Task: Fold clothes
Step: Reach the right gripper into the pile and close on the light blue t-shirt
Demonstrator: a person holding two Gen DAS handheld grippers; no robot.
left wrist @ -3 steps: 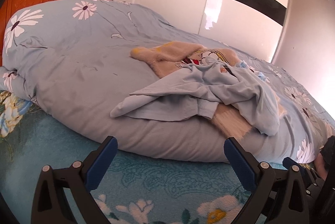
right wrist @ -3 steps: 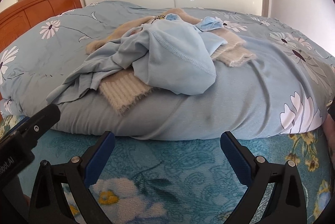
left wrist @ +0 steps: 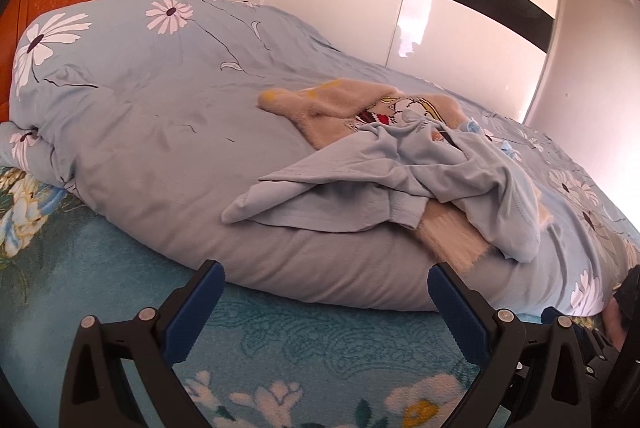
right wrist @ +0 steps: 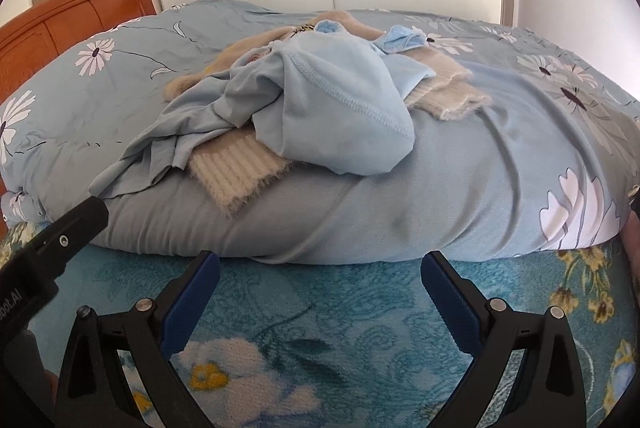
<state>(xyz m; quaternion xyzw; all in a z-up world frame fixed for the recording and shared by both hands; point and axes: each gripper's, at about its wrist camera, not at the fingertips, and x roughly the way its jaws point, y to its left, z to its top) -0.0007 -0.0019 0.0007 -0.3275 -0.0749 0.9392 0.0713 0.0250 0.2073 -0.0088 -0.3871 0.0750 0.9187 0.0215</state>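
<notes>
We find no visible change since a moment ago: left gripper (left wrist: 324,294) and right gripper (right wrist: 320,282) stand wide apart, empty; blue garment (right wrist: 320,108) and beige sweater (right wrist: 236,176) lie crumpled, unfolded, on the duvet (right wrist: 460,188).

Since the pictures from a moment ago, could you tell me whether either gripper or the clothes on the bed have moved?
Nothing has visibly changed. The left gripper and right gripper are both open over the teal blanket, gripping nothing. The light blue garment lies crumpled on the beige sweater atop the floral duvet, as before.
</notes>
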